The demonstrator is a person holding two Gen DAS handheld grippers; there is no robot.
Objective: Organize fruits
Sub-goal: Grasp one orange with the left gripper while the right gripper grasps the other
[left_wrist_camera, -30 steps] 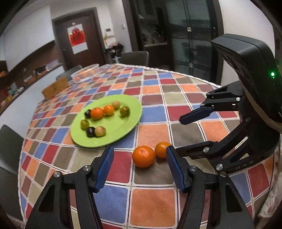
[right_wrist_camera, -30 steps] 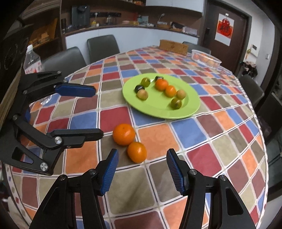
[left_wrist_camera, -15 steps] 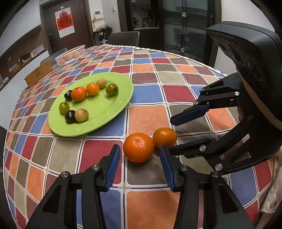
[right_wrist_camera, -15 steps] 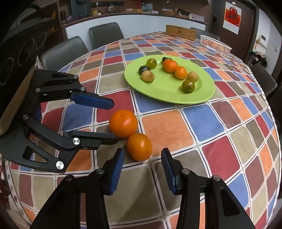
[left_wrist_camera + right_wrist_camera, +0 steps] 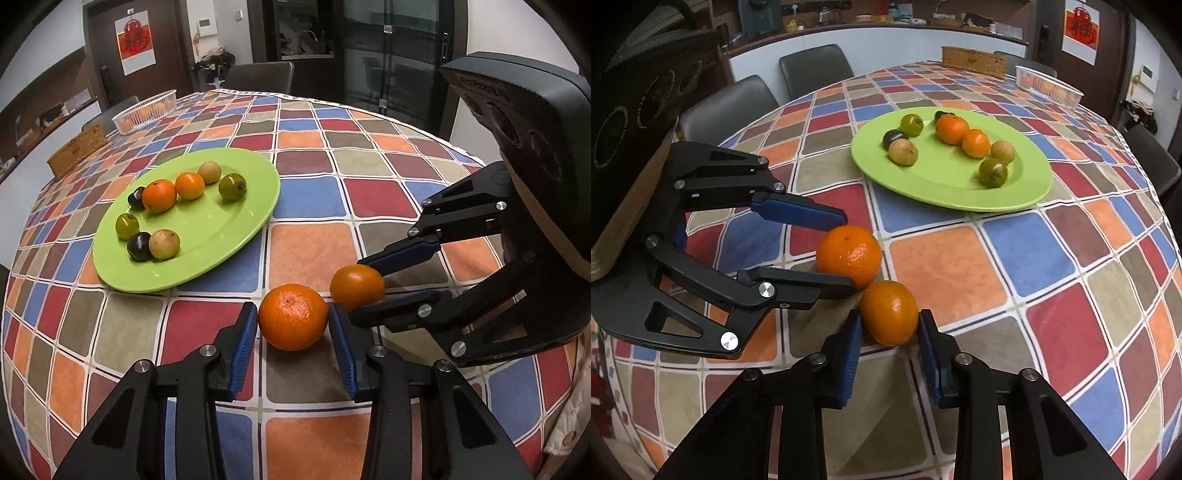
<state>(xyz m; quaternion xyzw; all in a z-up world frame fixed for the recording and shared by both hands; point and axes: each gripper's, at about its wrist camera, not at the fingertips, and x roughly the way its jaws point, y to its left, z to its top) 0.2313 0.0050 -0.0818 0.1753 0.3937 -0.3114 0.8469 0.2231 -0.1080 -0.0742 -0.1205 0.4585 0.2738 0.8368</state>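
Both tongs share one build: the left tongs [image 5: 291,325] and right tongs [image 5: 890,326] have matte black angular linkage arms joined by round silver screws, ending in ribbed blue pads [image 5: 242,341]. A bulky black housing [image 5: 517,110] with embossed circles sits behind each.

Red poster [image 5: 133,41] on the door bears "福".

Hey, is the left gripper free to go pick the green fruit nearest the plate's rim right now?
Probably not. The left gripper has just been closing and its jaws now press a big orange on the tablecloth. The path to the green fruit on the plate looks clear, but the gripper is occupied.
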